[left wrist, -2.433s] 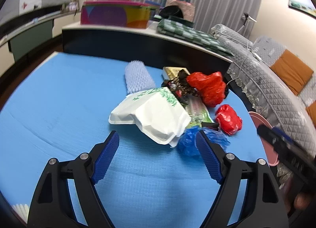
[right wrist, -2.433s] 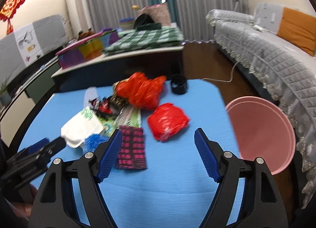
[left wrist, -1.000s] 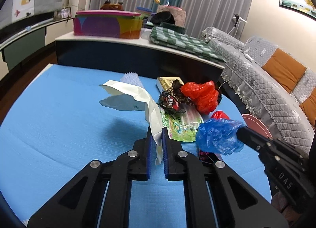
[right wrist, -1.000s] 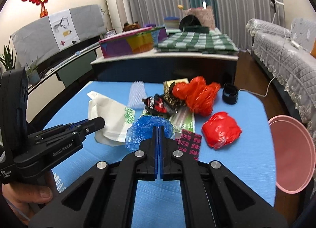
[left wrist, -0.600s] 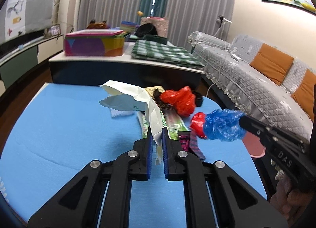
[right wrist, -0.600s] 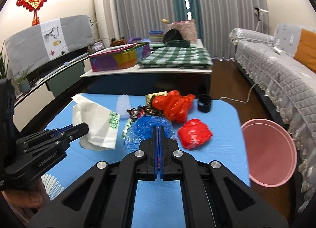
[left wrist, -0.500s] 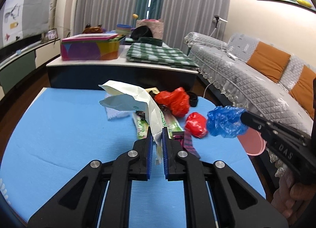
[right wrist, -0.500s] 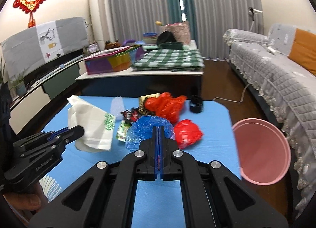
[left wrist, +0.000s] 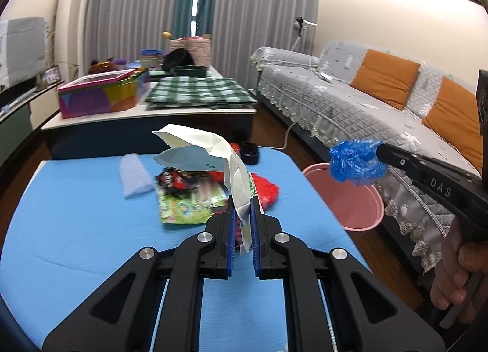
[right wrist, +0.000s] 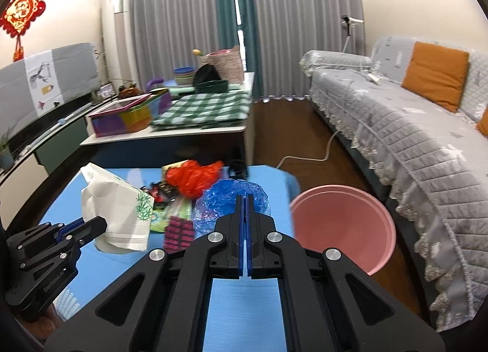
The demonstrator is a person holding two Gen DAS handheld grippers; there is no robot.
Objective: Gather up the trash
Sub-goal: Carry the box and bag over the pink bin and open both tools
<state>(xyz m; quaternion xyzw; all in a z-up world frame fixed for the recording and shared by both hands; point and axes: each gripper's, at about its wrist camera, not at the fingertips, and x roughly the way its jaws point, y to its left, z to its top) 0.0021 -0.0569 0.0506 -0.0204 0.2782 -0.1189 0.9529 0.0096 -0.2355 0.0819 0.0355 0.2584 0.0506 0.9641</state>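
Blue matting covers the low table point(left wrist: 76, 230) that fills the near ground of both wrist views. Nearest in the left view, the left gripper point(left wrist: 243, 214) has its fingers pinching the lower edge of a white paper bag point(left wrist: 213, 150), which stands up crumpled above the table. At three o'clock in that view, the right gripper point(left wrist: 381, 153) reaches in from the side, its fingers pressed together on a crumpled blue plastic bag point(left wrist: 355, 162) held over the rim of the pink basin point(left wrist: 363, 214) on the floor beside the table. A person's hand point(left wrist: 457, 278) grips its handle at four o'clock. Beyond the fingers, at twelve o'clock, loose trash lies on the table: a green wrapper point(left wrist: 183, 207), a dark snack packet point(left wrist: 180, 176), a red plastic bag point(left wrist: 267, 190) and a pale foam sleeve point(left wrist: 134, 175) toward eleven o'clock. Farther off stand a second table with a green checked cloth point(left wrist: 198, 92), a grey covered sofa point(left wrist: 350, 107) at two o'clock, and grey curtains point(left wrist: 259, 16).
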